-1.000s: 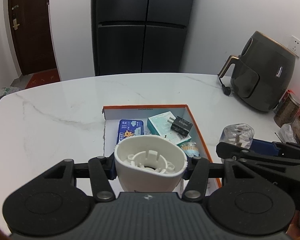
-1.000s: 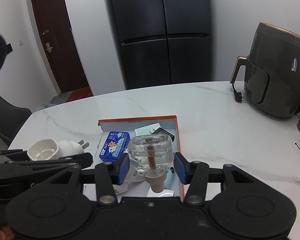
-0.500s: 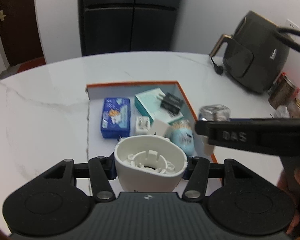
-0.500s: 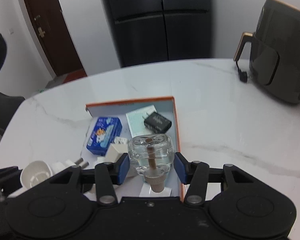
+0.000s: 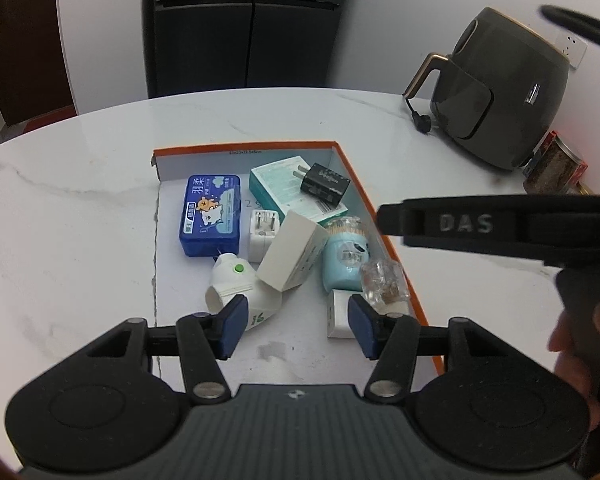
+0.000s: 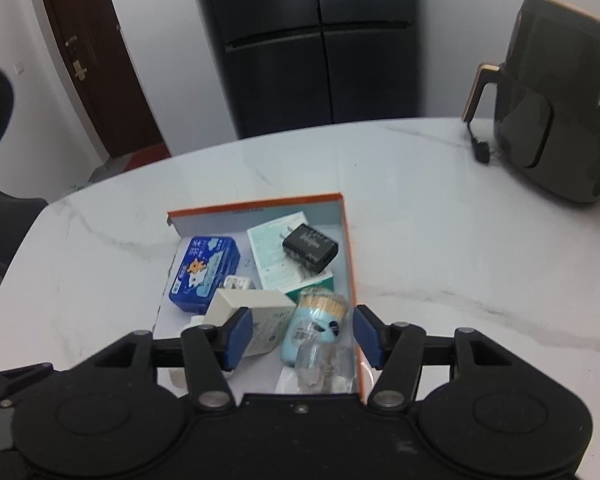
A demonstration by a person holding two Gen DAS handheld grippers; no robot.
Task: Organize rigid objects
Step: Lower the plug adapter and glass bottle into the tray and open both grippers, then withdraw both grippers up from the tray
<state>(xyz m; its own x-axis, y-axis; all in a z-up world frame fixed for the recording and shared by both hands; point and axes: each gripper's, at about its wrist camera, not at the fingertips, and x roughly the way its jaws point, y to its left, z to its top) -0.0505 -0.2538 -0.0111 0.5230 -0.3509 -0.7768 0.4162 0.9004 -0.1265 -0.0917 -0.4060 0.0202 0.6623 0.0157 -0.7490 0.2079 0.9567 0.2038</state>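
An orange-rimmed box (image 5: 244, 147) lies on the white marble table. A white plug-in device (image 5: 240, 284) with a green dot lies on its side in the box, just beyond my left gripper (image 5: 298, 328), which is open with nothing between its blue pads. My right gripper (image 6: 303, 336) hangs over the box's near right corner and its jaws are opening. The clear glass bottle (image 6: 319, 364) shows blurred under the gap, free of both pads. In the left wrist view that bottle (image 5: 381, 282) lies against the box's right wall.
The box also holds a blue tin (image 5: 210, 216), a teal carton (image 5: 292, 192), a black charger (image 5: 324, 184), a white charger (image 5: 263, 234), a white carton (image 5: 294, 256) and a pale blue toothpick jar (image 5: 345, 256). An air fryer (image 5: 495, 104) and jars (image 5: 555, 168) stand at the right.
Both grippers came down over the box and spread their jaws. The white device left the left gripper and the clear bottle left the right one; both now lie in the box.
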